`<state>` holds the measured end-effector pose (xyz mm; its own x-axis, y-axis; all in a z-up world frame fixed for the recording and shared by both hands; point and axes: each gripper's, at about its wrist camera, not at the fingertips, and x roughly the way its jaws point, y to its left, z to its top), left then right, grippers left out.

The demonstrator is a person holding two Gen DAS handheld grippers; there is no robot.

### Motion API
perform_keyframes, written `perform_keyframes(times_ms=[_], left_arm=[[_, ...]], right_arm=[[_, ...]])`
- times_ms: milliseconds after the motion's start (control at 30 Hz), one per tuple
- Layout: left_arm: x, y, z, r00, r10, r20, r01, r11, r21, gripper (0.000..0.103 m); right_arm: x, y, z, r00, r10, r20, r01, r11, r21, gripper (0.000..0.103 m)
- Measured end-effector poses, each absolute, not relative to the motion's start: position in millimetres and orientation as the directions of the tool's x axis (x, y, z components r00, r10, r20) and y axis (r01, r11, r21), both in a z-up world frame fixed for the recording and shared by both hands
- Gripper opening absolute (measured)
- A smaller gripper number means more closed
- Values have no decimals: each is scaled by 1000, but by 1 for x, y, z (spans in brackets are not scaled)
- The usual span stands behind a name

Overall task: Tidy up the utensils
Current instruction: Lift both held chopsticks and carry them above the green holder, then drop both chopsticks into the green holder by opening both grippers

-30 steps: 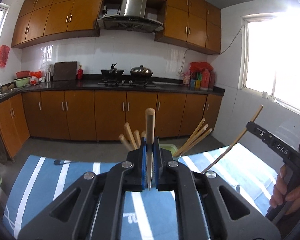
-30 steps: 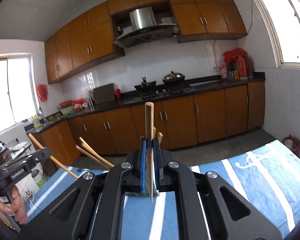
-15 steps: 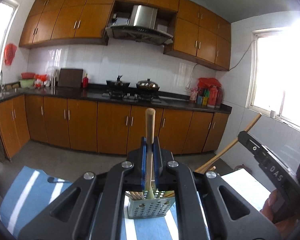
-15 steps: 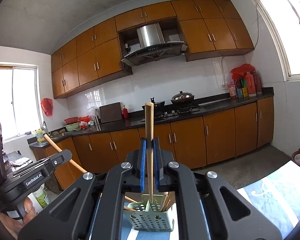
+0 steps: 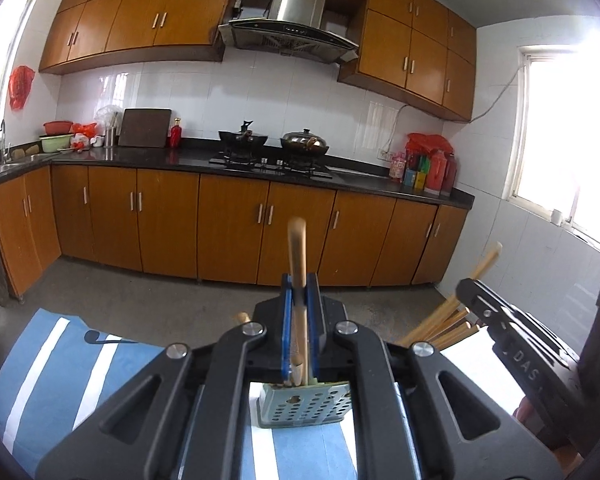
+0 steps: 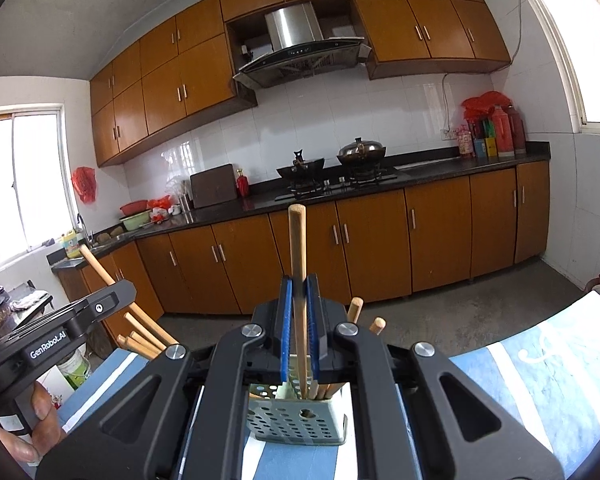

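A grey perforated utensil holder (image 6: 298,416) stands on the blue and white striped cloth (image 6: 540,376) that covers the surface. Several wooden chopsticks (image 6: 328,390) stand in it, leaning to different sides, and two rounded tips show above the right hand-held gripper (image 6: 299,368). This gripper is pressed together on one upright chopstick (image 6: 298,264), whose lower end reaches down into the holder between the blue pads (image 6: 286,340).

In the left wrist view the same holder (image 5: 306,404) sits just under the left hand-held gripper (image 5: 299,360). Its jaws are opening, and a wooden stick (image 5: 297,252) stands between the blue pads; the stick is blurred, and I cannot tell whether the pads touch it. Its lower end goes toward the holder, next to another short tip.

The black gripper bodies hide most of the holder's rim and the middle of the bundle, so the number of chopsticks cannot be counted. In each view the other gripper appears at the edge, partly cut off, with one chopstick (image 5: 482,264) sticking up from it. A hand (image 6: 28,428) shows at the lower left, only in part.
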<state>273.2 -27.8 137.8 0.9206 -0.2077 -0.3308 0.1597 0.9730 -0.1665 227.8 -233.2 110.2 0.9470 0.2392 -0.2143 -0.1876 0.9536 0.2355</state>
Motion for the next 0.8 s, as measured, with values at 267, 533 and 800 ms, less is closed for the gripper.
perform_keyframes(times_ms=[267, 533, 800], left_arm=[[244, -11, 156, 934, -222, -279, 170, 965, -200, 44], [175, 15, 151, 944, -199, -262, 152, 970, -189, 77], [98, 35, 109, 952, -98, -290, 68, 991, -112, 99]], right_arm=[[199, -249, 122, 959, 211, -187, -161, 954, 251, 35], [145, -259, 119, 961, 199, -191, -151, 959, 240, 63], [79, -238, 93, 974, 153, -165, -142, 987, 78, 101]])
